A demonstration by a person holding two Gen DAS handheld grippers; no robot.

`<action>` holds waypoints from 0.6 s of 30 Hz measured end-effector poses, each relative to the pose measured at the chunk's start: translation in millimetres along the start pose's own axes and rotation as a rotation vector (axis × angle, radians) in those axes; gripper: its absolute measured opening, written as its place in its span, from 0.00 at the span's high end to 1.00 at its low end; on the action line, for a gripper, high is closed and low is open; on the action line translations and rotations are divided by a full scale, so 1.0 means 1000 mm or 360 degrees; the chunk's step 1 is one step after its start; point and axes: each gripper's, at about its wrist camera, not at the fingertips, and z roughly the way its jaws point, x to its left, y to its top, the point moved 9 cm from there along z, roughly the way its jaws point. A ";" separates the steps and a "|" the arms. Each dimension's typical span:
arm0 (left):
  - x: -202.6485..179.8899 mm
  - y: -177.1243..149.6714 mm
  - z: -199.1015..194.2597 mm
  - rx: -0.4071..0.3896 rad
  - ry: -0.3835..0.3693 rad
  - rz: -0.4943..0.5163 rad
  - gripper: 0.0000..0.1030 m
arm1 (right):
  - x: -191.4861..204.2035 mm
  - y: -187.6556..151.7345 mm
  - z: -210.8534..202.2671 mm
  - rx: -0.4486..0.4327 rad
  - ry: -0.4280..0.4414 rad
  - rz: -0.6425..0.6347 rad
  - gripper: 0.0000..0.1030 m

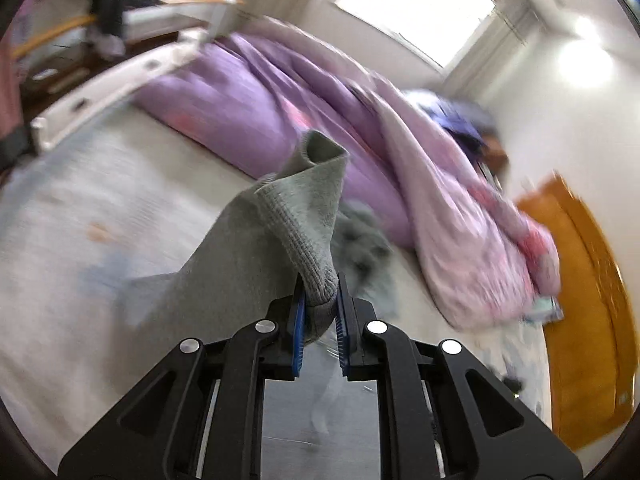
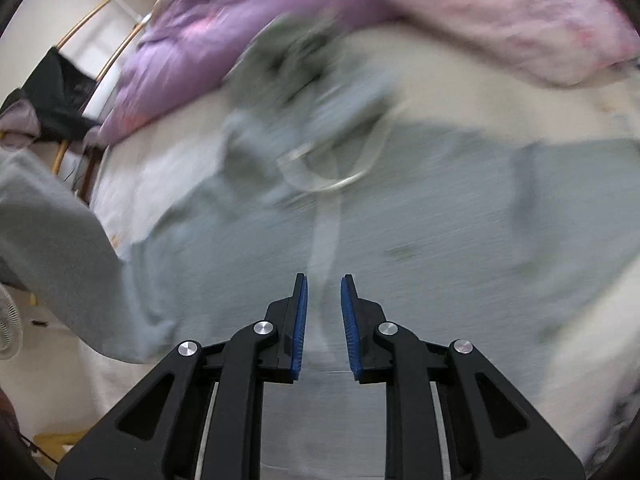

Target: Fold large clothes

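Now left hand-held gripper point(image 1: 321, 312) pinching grey sleeve point(image 1: 308, 208), cuff upward

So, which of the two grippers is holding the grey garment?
The left gripper: its blue pads are clamped on a ribbed cuff of the grey garment. The right gripper is open, with nothing between its pads.

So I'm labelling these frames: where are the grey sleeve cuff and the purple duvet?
grey sleeve cuff point(image 1: 316, 240), left wrist view, ribbed band above the fingers.
purple duvet point(image 1: 248, 92), left wrist view, its upper folds.
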 end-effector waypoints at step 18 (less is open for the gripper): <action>-0.135 -0.263 0.190 0.0826 0.0144 0.0288 0.55 | -0.375 0.033 -0.077 -0.0262 -0.0592 0.0769 0.53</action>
